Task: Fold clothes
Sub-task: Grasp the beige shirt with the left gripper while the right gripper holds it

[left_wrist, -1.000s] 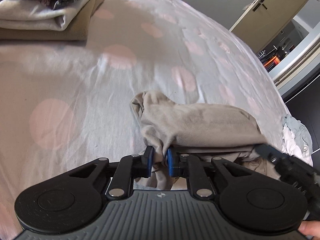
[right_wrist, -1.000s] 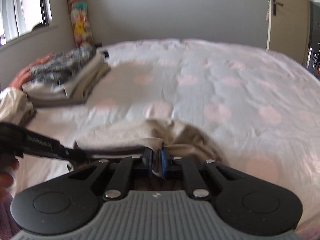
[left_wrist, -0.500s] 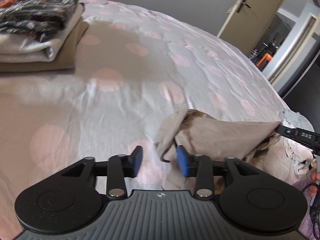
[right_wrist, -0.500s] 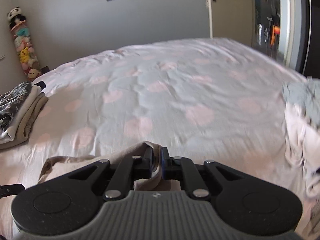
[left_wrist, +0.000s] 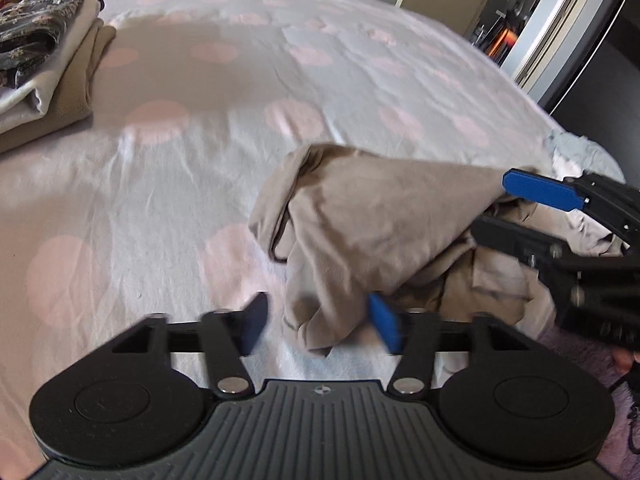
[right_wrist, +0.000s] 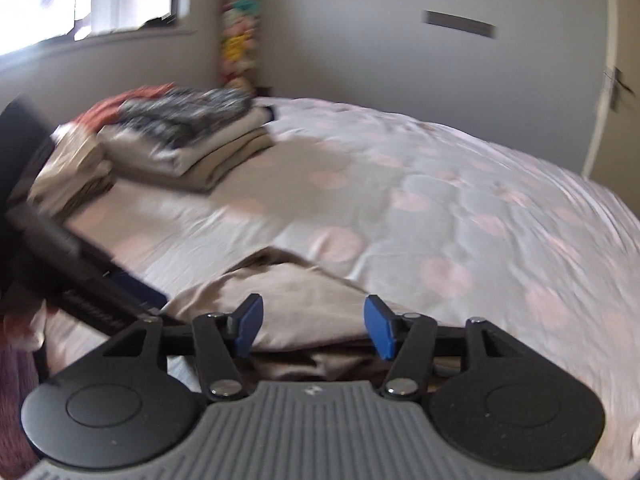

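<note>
A crumpled beige garment (left_wrist: 372, 220) lies in a heap on the bed near its front edge. My left gripper (left_wrist: 319, 320) stands at the heap's near left corner. Its jaws are apart and closing, with a fold of the cloth between them, and only the right pad (left_wrist: 384, 320) touches it. My right gripper (right_wrist: 312, 324) hovers over the garment (right_wrist: 288, 292) at its right end. Its jaws are opening, and the cloth lies below them, free of the pads. In the left wrist view the right gripper (left_wrist: 520, 216) shows with one blue pad (left_wrist: 540, 192) above the cloth.
The bed cover (left_wrist: 240, 80) is pale grey with pink dots. A stack of folded clothes (right_wrist: 192, 132) sits at the far left corner, by the wall and window. Loose unfolded laundry (left_wrist: 576, 160) lies at the bed's right edge. A door (right_wrist: 616, 80) stands beyond.
Both grippers were shut on the garment a second ago. The left one let go first and slid left. The right one has now opened too, and the garment has dropped onto the bed.
</note>
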`<state>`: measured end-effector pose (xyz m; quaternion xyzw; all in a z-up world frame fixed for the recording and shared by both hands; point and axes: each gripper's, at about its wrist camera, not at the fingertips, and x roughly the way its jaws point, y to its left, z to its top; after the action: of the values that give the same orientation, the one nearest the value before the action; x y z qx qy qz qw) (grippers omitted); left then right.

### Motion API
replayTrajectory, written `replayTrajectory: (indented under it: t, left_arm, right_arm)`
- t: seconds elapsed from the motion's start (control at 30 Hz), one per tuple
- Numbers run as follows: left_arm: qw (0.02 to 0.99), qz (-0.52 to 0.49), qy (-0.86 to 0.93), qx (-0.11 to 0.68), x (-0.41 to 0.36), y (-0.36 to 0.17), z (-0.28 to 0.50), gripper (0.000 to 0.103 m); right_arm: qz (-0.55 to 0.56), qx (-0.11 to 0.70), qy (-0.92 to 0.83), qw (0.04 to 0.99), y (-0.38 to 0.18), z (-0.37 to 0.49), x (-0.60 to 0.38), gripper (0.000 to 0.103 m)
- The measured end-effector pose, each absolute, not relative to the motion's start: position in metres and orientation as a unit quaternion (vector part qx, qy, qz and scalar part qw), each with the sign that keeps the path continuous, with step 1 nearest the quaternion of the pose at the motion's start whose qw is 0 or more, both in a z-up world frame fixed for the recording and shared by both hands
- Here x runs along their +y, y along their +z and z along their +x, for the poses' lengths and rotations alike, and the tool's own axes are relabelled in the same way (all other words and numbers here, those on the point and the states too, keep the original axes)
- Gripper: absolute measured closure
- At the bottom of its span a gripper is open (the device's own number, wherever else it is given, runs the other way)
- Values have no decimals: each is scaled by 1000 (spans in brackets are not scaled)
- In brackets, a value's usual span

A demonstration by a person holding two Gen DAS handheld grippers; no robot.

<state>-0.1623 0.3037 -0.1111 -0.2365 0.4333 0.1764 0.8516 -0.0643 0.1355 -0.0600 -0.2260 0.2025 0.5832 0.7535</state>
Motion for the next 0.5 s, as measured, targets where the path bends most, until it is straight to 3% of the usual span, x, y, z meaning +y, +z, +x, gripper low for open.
replayTrajectory:
  t: [0.1, 0.33, 0.4, 0.47, 0.5]
  left_arm:
    - [854, -239, 182, 424, 305, -110, -165, 96]
    - [899, -214, 150, 351, 291, -75, -172, 102]
    - [909, -211, 135, 332, 286, -62, -174, 102]
    - [916, -207, 133, 315, 284, -47, -176, 102]
    - [919, -202, 137, 308, 283, -39, -177, 102]
  right_arm:
    - [-280, 184, 590, 735, -68, -79, 144, 40]
    - [-366, 126, 591, 708, -83, -103, 158, 43]
    - [-381, 110, 593, 700, -84, -105, 162, 54]
    - [-376, 108, 593, 704, -80, -101, 165, 90]
    - [-369, 108, 591, 709, -76, -98, 166, 97]
